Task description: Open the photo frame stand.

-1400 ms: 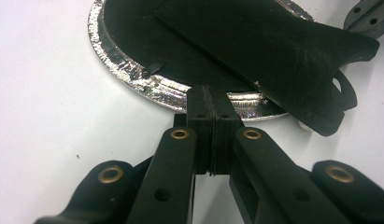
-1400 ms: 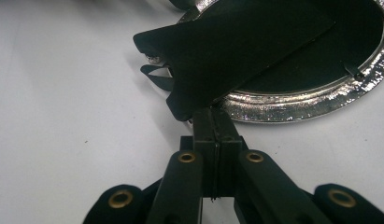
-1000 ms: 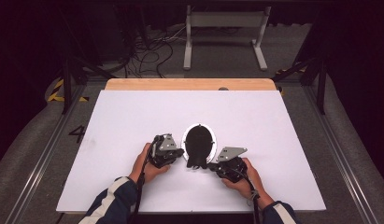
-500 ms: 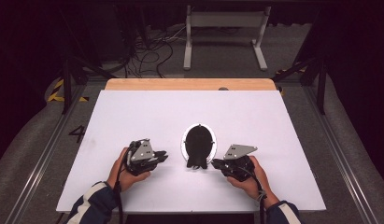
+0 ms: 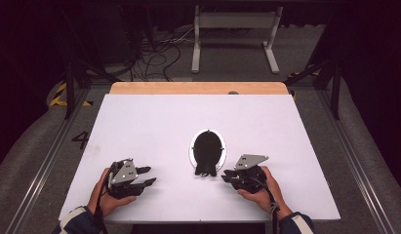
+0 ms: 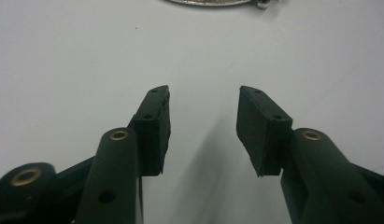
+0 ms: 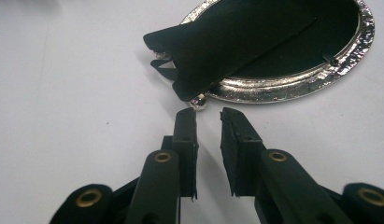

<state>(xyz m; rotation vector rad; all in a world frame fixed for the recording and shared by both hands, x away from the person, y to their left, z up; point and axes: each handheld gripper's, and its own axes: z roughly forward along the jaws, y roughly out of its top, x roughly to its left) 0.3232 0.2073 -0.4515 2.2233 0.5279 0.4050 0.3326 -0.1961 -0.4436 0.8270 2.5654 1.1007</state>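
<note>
High view: an oval picture frame [image 5: 208, 152] lies face down near the middle of the white counter [image 5: 154, 122], its black backing uppermost and a black easel stand projecting from the end nearest the person. The left gripper [image 5: 148, 176] sits well to the left of the frame; the right gripper [image 5: 228, 175] sits just beside the stand's lower right edge. In the left gripper view the fingers [image 6: 154, 123] stand well apart, having just been opening, with nothing but bare counter between them; the silver rim of the frame [image 6: 213, 2] is just visible at the top edge. In the right gripper view the fingers [image 7: 186, 140] stand a narrow gap apart, also having just been opening, with nothing between them; their tips point at the small silver ball foot [image 7: 199, 101] under the black stand [image 7: 227, 42], close to it but not visibly touching. Judgement: both grippers appear to have let go of the frame, so the step in hand is a clean release and withdrawal. To do it well, the right fingers should open enough to clear the ball foot and the stand's edge, then draw straight back toward the person, staying low and level so as not to snag the stand or drag the frame. The left gripper is already clear and need only keep away from the rim. The frame should remain flat and undisturbed.
</note>
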